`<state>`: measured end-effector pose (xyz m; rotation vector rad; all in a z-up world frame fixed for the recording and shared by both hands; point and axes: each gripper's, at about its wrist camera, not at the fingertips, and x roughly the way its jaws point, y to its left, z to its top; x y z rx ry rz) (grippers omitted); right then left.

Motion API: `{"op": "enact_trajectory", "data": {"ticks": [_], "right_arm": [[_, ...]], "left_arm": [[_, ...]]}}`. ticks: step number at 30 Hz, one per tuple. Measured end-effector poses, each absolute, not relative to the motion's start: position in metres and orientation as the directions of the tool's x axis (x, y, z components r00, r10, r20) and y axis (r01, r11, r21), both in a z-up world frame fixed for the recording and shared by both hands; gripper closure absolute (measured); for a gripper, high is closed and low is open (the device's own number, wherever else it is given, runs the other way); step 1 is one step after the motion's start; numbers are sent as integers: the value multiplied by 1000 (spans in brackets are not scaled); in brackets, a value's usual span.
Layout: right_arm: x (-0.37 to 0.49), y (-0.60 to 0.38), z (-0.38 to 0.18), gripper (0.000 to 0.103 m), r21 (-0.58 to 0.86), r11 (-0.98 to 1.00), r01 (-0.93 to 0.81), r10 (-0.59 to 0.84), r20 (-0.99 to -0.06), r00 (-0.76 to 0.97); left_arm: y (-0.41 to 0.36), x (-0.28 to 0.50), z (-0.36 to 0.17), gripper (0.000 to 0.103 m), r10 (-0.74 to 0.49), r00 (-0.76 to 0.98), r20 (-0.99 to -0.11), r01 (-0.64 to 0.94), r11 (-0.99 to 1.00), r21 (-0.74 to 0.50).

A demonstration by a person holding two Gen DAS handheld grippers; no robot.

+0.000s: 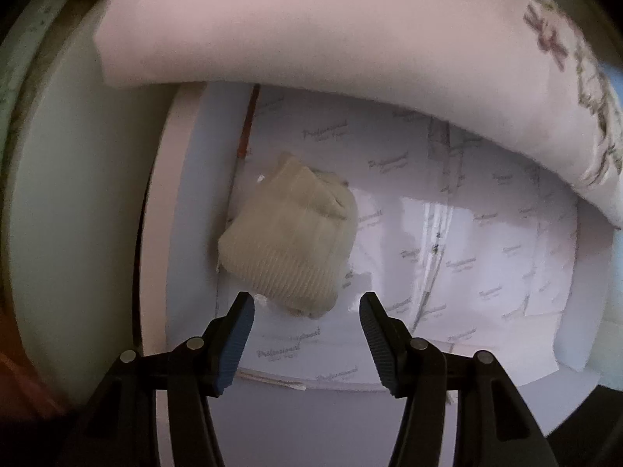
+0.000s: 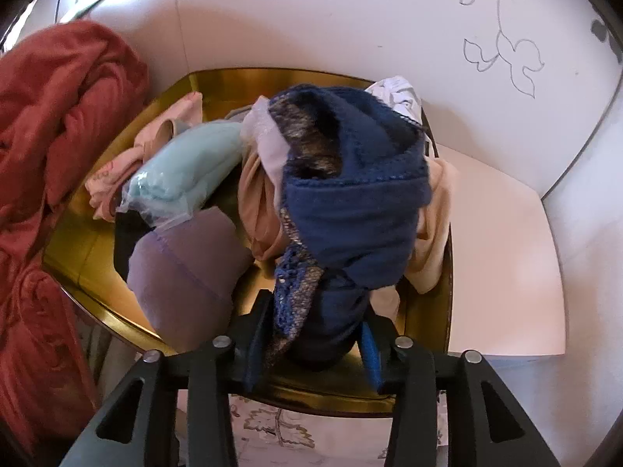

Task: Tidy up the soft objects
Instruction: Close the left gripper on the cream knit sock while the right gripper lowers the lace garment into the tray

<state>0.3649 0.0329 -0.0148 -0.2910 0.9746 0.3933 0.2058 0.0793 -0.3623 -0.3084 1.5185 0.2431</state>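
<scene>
We read this as a home bedroom: a paper-lined drawer (image 1: 486, 241), flowered bedding (image 2: 280, 428), a red blanket (image 2: 50, 124), underwear piled on a gold tray (image 2: 78, 249).

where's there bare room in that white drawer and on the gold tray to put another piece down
In the drawer, the printed liner paper lies bare to the right of the beige sock. The gold tray is crowded with clothes; only its near-left corner, bordered by the purple piece and red blanket, is free.

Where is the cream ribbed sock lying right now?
In the left wrist view, the cream ribbed sock lies left of centre on the printed paper lining, just ahead of the open left gripper.
</scene>
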Motion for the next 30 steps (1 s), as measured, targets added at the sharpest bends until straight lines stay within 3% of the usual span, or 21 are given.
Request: {"op": "enact_trajectory", "data": {"ticks": [2, 9, 11, 15, 20, 30], "right_arm": [[366, 34, -15, 56, -68, 893, -444, 183, -847, 499], [371, 37, -15, 55, -76, 903, -423, 161, -854, 495], [372, 39, -15, 54, -81, 902, -424, 156, -855, 495], [371, 33, -13, 45, -42, 908, -416, 180, -859, 479], [367, 21, -8, 37, -4, 914, -406, 210, -851, 482], [362, 7, 1, 40, 21, 915, -403, 250, -813, 525]], "left_arm": [[83, 208, -371, 48, -40, 20, -999, -362, 931, -45], [85, 213, -389, 73, -35, -30, -999, -357, 934, -22], [88, 213, -391, 76, -40, -29, -999, -359, 933, -27], [84, 212, -392, 85, -18, -29, -999, -321, 947, -8], [82, 212, -393, 88, -13, -27, -1000, -329, 944, -4], [88, 200, -389, 89, -51, 11, -999, -372, 927, -52]]}}
